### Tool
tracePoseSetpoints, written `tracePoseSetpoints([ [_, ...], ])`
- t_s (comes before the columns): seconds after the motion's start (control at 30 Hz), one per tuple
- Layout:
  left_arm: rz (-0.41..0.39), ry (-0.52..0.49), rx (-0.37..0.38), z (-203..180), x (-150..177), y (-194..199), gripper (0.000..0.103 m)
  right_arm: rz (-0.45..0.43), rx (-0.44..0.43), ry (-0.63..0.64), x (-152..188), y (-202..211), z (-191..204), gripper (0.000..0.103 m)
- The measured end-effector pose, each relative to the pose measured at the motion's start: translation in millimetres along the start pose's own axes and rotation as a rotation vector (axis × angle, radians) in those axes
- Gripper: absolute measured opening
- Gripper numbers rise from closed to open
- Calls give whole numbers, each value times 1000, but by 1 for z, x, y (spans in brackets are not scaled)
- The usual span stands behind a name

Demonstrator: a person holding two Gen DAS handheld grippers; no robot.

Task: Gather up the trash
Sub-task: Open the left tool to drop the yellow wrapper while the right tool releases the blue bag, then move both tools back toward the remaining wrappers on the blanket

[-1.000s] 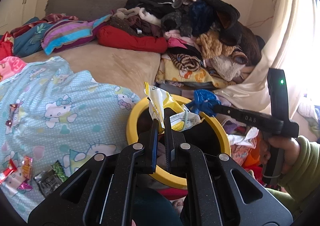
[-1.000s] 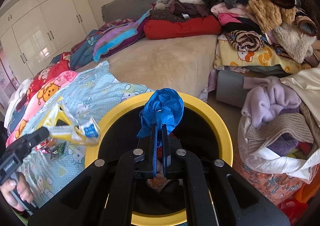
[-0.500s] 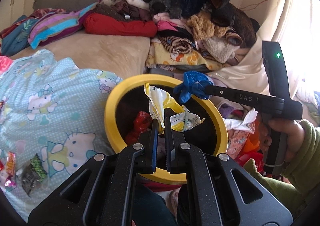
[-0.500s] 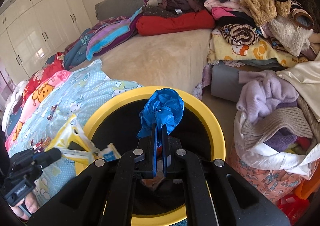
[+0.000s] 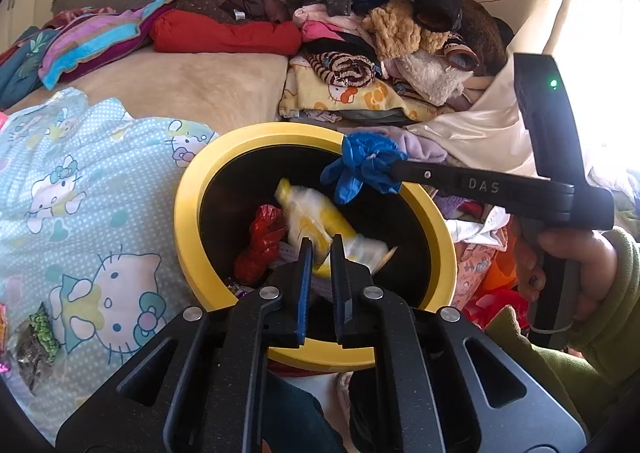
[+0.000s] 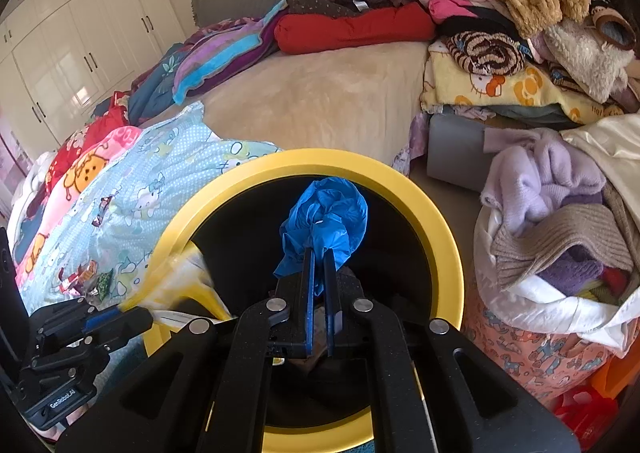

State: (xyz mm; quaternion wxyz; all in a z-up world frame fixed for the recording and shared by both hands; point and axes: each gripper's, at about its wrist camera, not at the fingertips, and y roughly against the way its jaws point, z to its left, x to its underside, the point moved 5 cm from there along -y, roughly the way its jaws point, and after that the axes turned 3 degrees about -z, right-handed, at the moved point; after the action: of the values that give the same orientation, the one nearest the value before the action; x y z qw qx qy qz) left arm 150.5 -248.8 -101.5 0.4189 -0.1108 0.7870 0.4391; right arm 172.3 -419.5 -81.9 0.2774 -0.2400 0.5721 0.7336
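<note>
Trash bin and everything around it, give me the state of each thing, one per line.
Trash bin: upright, open, partly filled.
Yellow wrapper: blurred, dropping into the bin.
Left tool: jaws opening, wrapper no longer pinched.
Blue glove: crumpled, above the bin.
Right tool: shut on the glove.
Red wrapper: lying inside the bin.

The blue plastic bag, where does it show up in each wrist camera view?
Left wrist view: the blue plastic bag is right of centre, on the right gripper tip, over the bin's far rim.
Right wrist view: the bag is at centre, pinched above that gripper.
Shared landmark: the yellow-rimmed bin.
</note>
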Motion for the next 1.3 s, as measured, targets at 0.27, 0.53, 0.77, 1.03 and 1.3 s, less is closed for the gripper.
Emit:
tracePoseSetpoints([
  [0.27, -29, 89, -9, 19, -2, 17, 81, 7, -5, -35, 3, -2, -3, 41],
  [0.53, -99, 153, -90, 47, -10, 49, 92, -41, -20, 35, 0, 10, 29, 52],
  [0.77, -147, 176, -141, 66, -12, 72, 92, -88, -50, 124, 1, 23, 74, 63],
  [1.03, -192, 205, -185, 84, -13, 99, 92, -132, -60, 156, 0, 35, 106, 71],
  [1.3, -244, 253, -236, 108, -11, 126, 92, -142, -84, 162, 1, 38, 129, 73],
])
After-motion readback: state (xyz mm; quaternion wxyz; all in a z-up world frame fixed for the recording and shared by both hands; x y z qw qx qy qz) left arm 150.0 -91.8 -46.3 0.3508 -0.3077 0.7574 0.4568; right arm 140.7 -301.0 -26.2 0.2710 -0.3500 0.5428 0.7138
